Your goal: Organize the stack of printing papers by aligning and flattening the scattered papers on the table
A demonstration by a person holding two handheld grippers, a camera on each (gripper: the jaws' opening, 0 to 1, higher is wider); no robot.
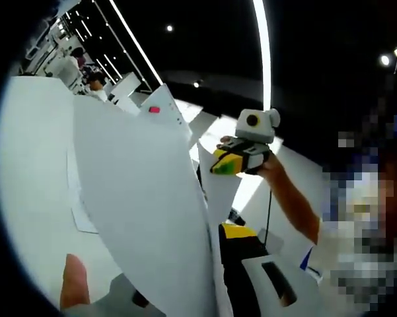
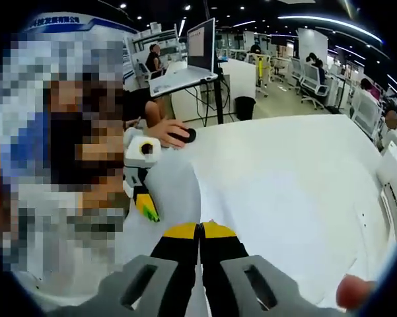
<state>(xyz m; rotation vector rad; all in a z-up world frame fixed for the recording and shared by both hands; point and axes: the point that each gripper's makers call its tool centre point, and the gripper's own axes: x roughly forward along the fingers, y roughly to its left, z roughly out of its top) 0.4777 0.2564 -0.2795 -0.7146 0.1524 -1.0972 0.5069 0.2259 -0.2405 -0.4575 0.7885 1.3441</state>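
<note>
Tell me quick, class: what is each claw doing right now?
Left claw: shut on the paper sheets, lifted off the table.
Right claw: shut on the paper sheets' edge.

Left gripper view: light is supplied by long ceiling strips (image 1: 261,46) and small spot lamps against a very dark ceiling, so contrast is harsh. The lifted papers (image 1: 145,198) are rendered pale grey with little texture; the white surface (image 1: 33,152) behind them is close to overexposed. Straight lines are bowed by the fisheye lens, most strongly at the edges. Slight softness is noted throughout.

Right gripper view: illumination is bright and even from overhead office fixtures. The surface (image 2: 297,165) is washed out, with only faint soft shadows. Near objects at the bottom are blurred, and the background is curved towards the edges.
</note>
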